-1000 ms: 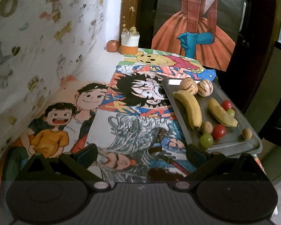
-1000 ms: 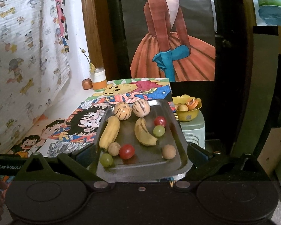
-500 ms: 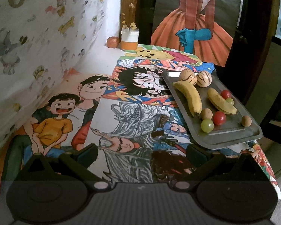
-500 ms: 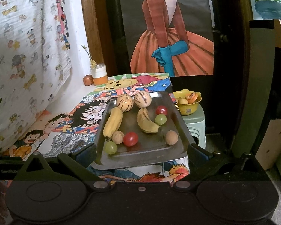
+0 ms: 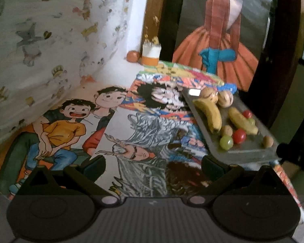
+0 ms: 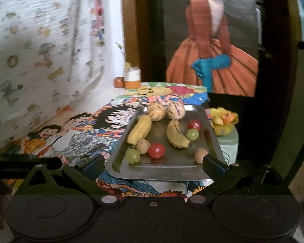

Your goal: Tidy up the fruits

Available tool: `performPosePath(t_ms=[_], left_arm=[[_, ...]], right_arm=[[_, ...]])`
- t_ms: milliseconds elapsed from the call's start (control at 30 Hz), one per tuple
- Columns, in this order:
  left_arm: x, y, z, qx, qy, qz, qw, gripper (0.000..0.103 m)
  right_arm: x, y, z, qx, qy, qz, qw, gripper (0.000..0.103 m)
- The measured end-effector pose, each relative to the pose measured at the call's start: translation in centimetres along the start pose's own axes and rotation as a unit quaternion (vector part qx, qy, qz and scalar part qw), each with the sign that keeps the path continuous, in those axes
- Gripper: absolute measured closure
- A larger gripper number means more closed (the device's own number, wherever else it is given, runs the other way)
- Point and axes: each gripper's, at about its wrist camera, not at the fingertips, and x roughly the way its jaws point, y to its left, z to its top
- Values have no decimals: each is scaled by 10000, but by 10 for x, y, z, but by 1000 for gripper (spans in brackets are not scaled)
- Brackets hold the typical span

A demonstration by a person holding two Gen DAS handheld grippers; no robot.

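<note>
Resting on a table (image 6: 103,99) covered with bright cartoon drawings, a flat grey metal tray (image 6: 164,168) with a low raised rim sits at the right edge, its near end close to the front right corner. On its dull, slightly reflective floor lie two curved yellow bananas, a longer one (image 6: 139,130) along the left rim and a shorter, brown-flecked one (image 6: 176,133) in the middle. Two round striped tan fruits (image 6: 166,111) sit side by side at the far end. A glossy red tomato (image 6: 156,150), a smooth green grape (image 6: 133,156) and a rough brown nut (image 6: 142,145) cluster near the front left; a second tomato (image 6: 194,124), grape (image 6: 192,134) and nut (image 6: 200,155) lie on the right side. The right gripper (image 6: 153,165) is spread wide, empty, its dark fingers (image 6: 92,165) flanking the tray's near rim without touching any fruit. The left gripper (image 5: 153,165) is likewise released and empty over the drawings, the tray just ahead of its right finger. A small yellow bowl (image 6: 223,129) stands beyond the table's right edge.
</note>
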Motion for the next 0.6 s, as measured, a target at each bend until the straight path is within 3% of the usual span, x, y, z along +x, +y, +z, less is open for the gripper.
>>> performPosePath(t_ms=[267, 600], left_arm=[[-11, -6, -16, -153, -455, 116, 9988, 0], [-49, -37, -51, -16, -1208, 834, 9892, 0]], right_arm=[[-12, -12, -17, -297, -409, 250, 9984, 1], [-31, -41, -35, -157, -988, 719, 9924, 1]])
